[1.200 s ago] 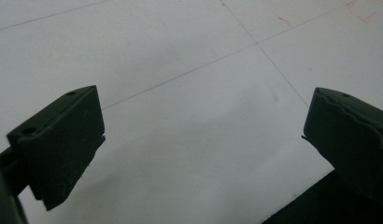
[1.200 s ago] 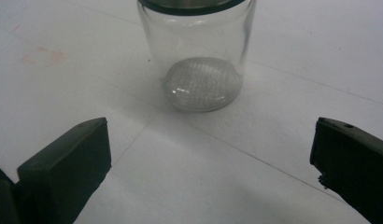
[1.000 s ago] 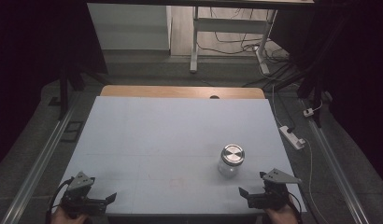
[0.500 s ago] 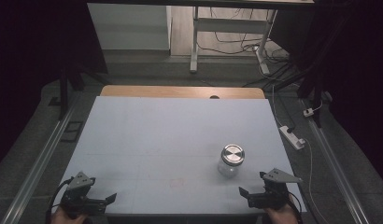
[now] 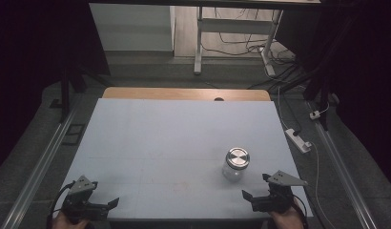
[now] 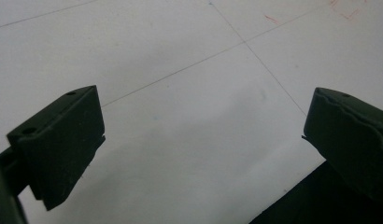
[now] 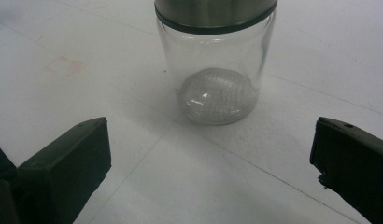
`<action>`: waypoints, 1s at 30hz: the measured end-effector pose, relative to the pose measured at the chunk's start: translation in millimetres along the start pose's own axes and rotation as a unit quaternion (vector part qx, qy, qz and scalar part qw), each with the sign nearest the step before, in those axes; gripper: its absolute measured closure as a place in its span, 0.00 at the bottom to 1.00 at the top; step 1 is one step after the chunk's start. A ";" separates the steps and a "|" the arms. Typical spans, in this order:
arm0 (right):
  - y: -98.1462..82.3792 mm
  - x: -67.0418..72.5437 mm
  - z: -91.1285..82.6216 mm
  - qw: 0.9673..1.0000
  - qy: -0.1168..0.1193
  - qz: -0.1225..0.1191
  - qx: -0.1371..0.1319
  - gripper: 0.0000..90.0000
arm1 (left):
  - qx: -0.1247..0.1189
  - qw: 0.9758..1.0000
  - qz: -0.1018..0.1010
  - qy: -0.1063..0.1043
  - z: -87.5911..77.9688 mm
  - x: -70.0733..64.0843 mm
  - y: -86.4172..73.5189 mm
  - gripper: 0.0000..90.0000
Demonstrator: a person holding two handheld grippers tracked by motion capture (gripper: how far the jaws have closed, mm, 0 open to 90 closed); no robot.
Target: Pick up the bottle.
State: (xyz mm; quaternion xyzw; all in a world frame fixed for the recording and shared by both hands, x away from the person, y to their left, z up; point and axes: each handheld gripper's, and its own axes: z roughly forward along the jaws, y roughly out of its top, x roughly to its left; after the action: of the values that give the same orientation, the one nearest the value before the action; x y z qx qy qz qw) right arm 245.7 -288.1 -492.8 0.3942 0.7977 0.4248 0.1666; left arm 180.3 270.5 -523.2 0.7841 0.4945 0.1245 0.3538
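Observation:
A clear glass jar [image 5: 235,167] with a brushed metal lid [image 5: 237,157] stands upright on the pale table mat [image 5: 165,138], right of centre and near the front. My right gripper [image 5: 254,191] rests at the front right edge, open, a short way in front of the jar. In the right gripper view the jar [image 7: 216,65] is just beyond the wide-apart jaws, with the gripper [image 7: 210,154] empty. At the front left corner my left gripper [image 5: 100,202] is open too. In the left gripper view its midpoint [image 6: 203,135] lies over bare mat.
A strip of wooden tabletop [image 5: 184,94] shows past the mat's far edge. On the floor to the right lie a white power strip [image 5: 297,140] and cables. A metal rail [image 5: 38,167] runs along the left side. White desk legs [image 5: 199,43] stand behind the table.

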 end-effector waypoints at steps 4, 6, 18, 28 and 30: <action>0.9 0.6 1.5 1.000 0.006 -0.003 -0.002 0.00 | 0.001 1.000 0.001 -0.002 0.2 -0.1 0.1 0.00; 1.9 1.2 2.4 1.000 0.009 -0.004 -0.003 0.00 | 0.002 1.000 0.001 -0.003 0.4 -0.1 0.2 0.00; 10.9 1.5 15.3 0.999 0.020 -0.027 -0.020 0.00 | 0.004 1.000 0.001 -0.003 1.2 0.0 0.6 0.00; 17.6 -1.5 28.1 1.000 0.011 -0.013 -0.004 0.00 | 0.007 1.000 -0.003 -0.006 1.7 0.7 0.9 0.00; 18.2 -3.6 31.7 1.000 0.015 -0.010 -0.001 0.00 | 0.008 1.000 -0.003 -0.006 1.9 0.7 0.9 0.00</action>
State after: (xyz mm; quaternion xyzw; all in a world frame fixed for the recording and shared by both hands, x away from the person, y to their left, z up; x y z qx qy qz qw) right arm 275.9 -267.7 -496.8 0.3796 0.8038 0.4295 0.1594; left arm 182.3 270.0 -524.0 0.7860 0.4956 0.1150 0.3511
